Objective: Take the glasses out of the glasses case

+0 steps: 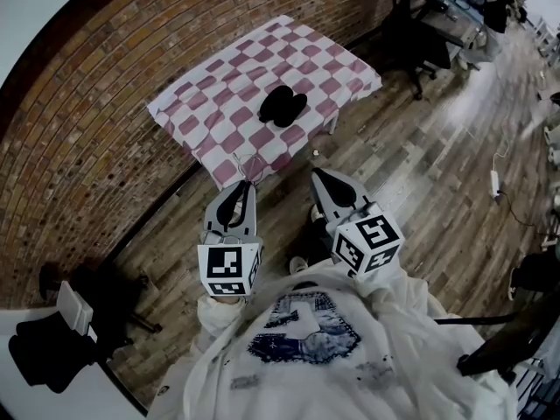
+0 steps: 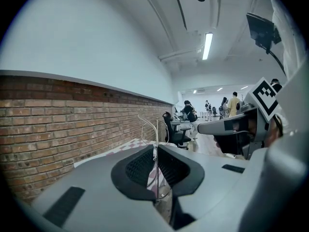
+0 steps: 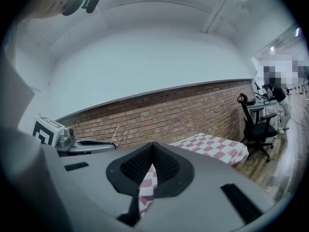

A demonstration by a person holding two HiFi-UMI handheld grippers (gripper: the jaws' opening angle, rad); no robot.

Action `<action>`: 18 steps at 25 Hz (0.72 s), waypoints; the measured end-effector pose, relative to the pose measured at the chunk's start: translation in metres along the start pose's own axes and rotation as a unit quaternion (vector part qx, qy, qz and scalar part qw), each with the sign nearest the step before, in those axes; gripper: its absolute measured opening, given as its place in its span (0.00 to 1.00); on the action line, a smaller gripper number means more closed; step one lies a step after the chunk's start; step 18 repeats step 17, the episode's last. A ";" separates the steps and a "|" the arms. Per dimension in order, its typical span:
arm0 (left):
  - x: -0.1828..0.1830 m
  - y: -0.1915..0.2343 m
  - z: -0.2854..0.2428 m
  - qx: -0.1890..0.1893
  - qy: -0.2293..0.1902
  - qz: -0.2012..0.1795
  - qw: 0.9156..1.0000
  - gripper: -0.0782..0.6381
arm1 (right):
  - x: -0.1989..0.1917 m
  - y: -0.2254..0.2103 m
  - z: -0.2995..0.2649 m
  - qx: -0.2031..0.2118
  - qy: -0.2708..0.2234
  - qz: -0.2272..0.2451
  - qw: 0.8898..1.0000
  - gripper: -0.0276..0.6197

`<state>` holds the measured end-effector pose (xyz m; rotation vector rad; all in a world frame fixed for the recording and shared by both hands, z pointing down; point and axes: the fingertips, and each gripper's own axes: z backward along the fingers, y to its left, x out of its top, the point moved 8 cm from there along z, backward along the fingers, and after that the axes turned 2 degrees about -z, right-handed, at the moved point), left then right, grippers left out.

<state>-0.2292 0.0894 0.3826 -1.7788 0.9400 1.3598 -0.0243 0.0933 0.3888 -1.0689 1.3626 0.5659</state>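
Observation:
The black glasses case [image 1: 283, 106] lies open on the pink-and-white checked table [image 1: 219, 77], well ahead of both grippers. Thin wire-framed glasses [image 2: 153, 127] stick up from between the pads of my left gripper [image 2: 156, 148], which is shut on them. In the head view the left gripper [image 1: 242, 185] hovers off the table's near corner, with the glasses [image 1: 238, 166] at its tip. My right gripper [image 1: 317, 175] hangs beside it to the right, shut and empty. In the right gripper view its pads [image 3: 153, 145] meet, and the glasses [image 3: 118, 133] show at the left.
A brick wall [image 1: 114, 77] runs behind and left of the table. Wooden floor [image 1: 420, 173] spreads to the right, with office chairs [image 3: 256, 124] and desks beyond. A dark chair [image 1: 52, 339] stands at lower left. People stand far down the room [image 2: 231, 105].

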 end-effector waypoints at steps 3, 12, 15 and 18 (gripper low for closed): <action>0.004 0.000 0.000 0.001 -0.003 -0.001 1.000 0.16 | 0.003 0.000 0.001 0.001 -0.003 0.002 1.000 0.06; 0.005 -0.004 -0.003 0.000 -0.005 -0.001 1.000 0.16 | 0.004 -0.004 0.002 0.002 0.001 0.001 1.000 0.06; 0.006 -0.005 -0.004 0.000 -0.005 -0.002 1.000 0.16 | 0.004 -0.006 0.003 0.002 0.001 0.001 1.000 0.06; 0.007 -0.006 -0.005 0.000 -0.004 -0.003 1.000 0.16 | 0.005 -0.007 0.004 0.002 0.002 0.001 1.000 0.06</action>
